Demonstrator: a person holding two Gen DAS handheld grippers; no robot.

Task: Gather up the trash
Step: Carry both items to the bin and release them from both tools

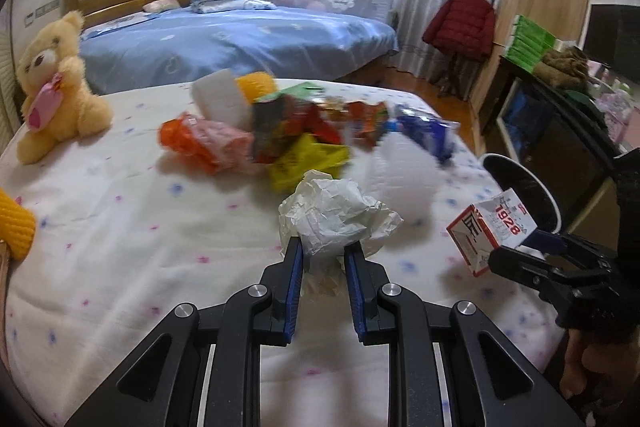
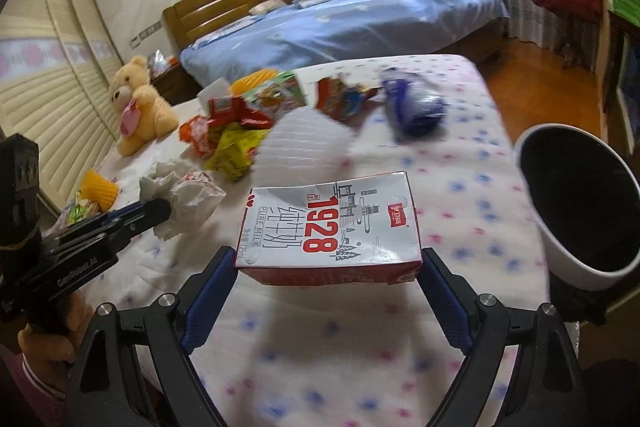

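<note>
So at this point both hands had something. The left gripper (image 1: pixel 322 251) had its fingers pinched down narrow on a crumpled paper wad (image 1: pixel 336 217), and the right gripper (image 2: pixel 328 267) had its fingers spread wide, clamped on the two short ends of a milk carton (image 2: pixel 330 227), so the carton's long side ran straight across between them.

The bin (image 2: pixel 576 203) was the thing everything turned on: white outside, dark inside, sitting just off the bed's (image 2: pixel 360 347) right edge. The carton was close to it, only a little left of its rim. The paper wad was further left of the bin, past the carton, so my guess was the right hand would drop first.

The rest of the wrappers (image 1: pixel 288 135) lay in a pile on the bed, well left of the bin and blurry. The bin's bottom was cut off, and I couldn't see inside it.
</note>
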